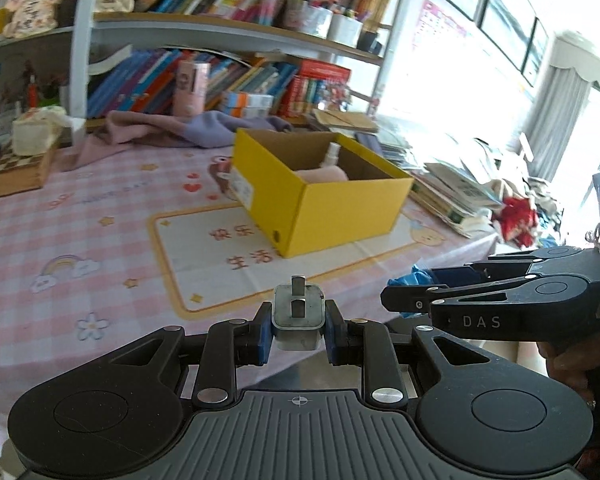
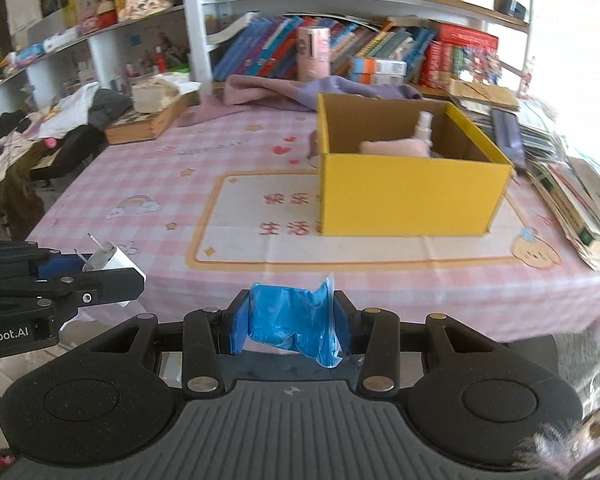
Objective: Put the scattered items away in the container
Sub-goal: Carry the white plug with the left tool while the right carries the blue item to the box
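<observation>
A yellow cardboard box [image 1: 340, 212] [image 2: 412, 196] stands open on the pink checked tablecloth [image 1: 60, 240] [image 2: 140, 176]. Inside it lie a pink pouch [image 1: 326, 175] [image 2: 396, 147] and a small spray bottle [image 1: 332, 154] [image 2: 425, 124]. My left gripper [image 1: 298, 330] [image 2: 96, 270] is shut on a white plug adapter [image 1: 298, 316] [image 2: 114, 264], prongs pointing away from me, over the table's near edge. My right gripper [image 2: 292, 322] [image 1: 408, 298] is shut on a crumpled blue plastic bag [image 2: 292, 320] [image 1: 414, 276], also at the near edge, in front of the box.
Bookshelves [image 1: 220, 28] line the far side. A purple cloth [image 1: 188, 130], a pink tube [image 1: 192, 88] and a wooden box with a tissue pack [image 1: 24, 160] sit at the back. Stacked books and papers [image 2: 572, 192] crowd the right edge. Clothes [image 2: 40, 136] pile up at left.
</observation>
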